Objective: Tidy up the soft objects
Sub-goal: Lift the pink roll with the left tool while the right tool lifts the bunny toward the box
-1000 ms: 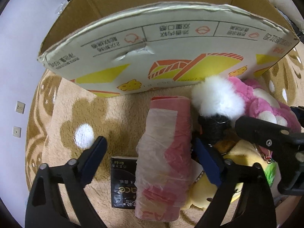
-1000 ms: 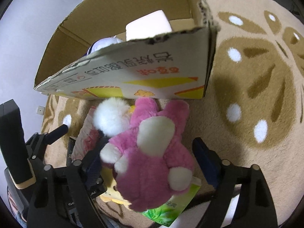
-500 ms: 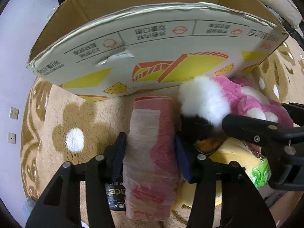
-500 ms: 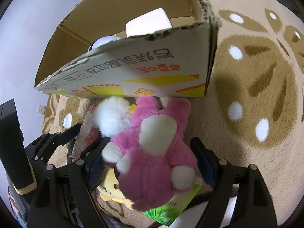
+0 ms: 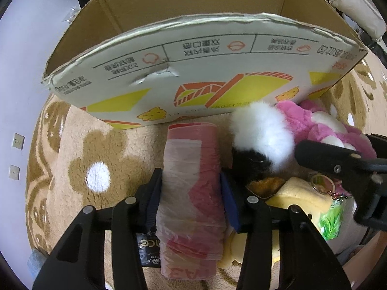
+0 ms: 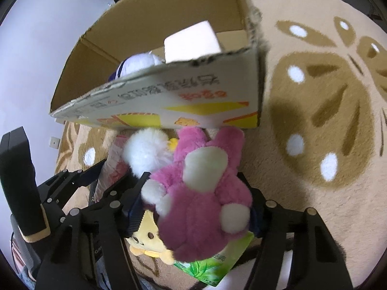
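Two grippers, each clamped on one soft thing before one box.
Left gripper squeezes the pink roll on the rug; right gripper pinches the pink plush just before the box, beside one white pompom and one yellow plush.

The right claw clamps the pink plush toy before the cardboard box.

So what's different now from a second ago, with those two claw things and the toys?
The left gripper slid forward and closed its fingers on the pink plastic-wrapped roll; a second ago they stood wide apart. The right gripper closed in on the pink plush toy and now clamps it. The cardboard box, white pompom and yellow plush stayed put.
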### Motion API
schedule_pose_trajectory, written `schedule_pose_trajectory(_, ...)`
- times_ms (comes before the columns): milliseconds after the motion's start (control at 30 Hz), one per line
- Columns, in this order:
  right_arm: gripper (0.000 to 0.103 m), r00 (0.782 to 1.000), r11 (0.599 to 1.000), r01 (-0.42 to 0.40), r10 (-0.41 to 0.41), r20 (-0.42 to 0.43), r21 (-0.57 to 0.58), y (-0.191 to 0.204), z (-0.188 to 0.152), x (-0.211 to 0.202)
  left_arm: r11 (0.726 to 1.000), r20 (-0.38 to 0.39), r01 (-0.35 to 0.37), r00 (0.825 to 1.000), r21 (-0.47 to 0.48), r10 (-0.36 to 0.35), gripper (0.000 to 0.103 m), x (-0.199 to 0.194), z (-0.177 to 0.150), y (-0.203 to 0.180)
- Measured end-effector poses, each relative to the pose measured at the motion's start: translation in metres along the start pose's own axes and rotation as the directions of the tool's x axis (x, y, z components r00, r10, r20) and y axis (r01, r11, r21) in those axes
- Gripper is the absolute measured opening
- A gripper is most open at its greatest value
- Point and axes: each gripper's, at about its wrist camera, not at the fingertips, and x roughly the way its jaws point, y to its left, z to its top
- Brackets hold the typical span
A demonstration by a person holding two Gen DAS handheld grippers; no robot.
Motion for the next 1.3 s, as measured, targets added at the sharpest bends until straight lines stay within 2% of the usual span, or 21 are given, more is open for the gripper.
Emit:
schedule_pose_trajectory(200,0.069,0.999,1.0,0.0,0.0,0.034,0.025,-0.008,-0.001,-0.012,1.0,0.013,0.002,1.0,-0.021,-0.002,0.045,-0.008,-0.003,0.001)
schedule_pose_trajectory(233,0.069,0.999,1.0,-0.006,0.005,0.041,0.03,-0.009,-0.002,-0.015,1.0,0.017,0.005,1.0,-0.024,-0.005,0.045,-0.008,-0.007,0.015)
schedule_pose_trajectory(400,0.068,0.997,0.998,-0.028,0.024,0.079,0.05,-0.016,-0.005,-0.029,0.999,0.045,-0.004,0.999,-0.054,0.006,0.045,-0.019,-0.007,0.028)
schedule_pose_trajectory(700,0.068,0.98,0.997,-0.068,0.062,0.191,0.024,-0.016,-0.013,-0.063,0.993,0.123,-0.02,0.992,-0.118,0.034,0.045,-0.043,-0.016,0.045)
schedule_pose_trajectory(1000,0.068,0.954,0.996,-0.089,0.09,0.285,-0.018,-0.012,-0.022,-0.086,0.983,0.239,0.012,0.97,-0.182,0.033,0.044,-0.073,-0.018,0.054)
schedule_pose_trajectory(1100,0.068,0.949,0.996,-0.088,0.092,0.301,-0.03,-0.006,-0.025,-0.088,0.977,0.263,0.06,0.965,-0.207,-0.003,0.044,-0.081,-0.019,0.057)
schedule_pose_trajectory(1300,0.068,0.943,0.996,-0.084,0.093,0.321,-0.041,-0.003,-0.026,-0.092,0.976,0.296,0.049,0.955,-0.212,0.017,0.044,-0.092,-0.019,0.059)
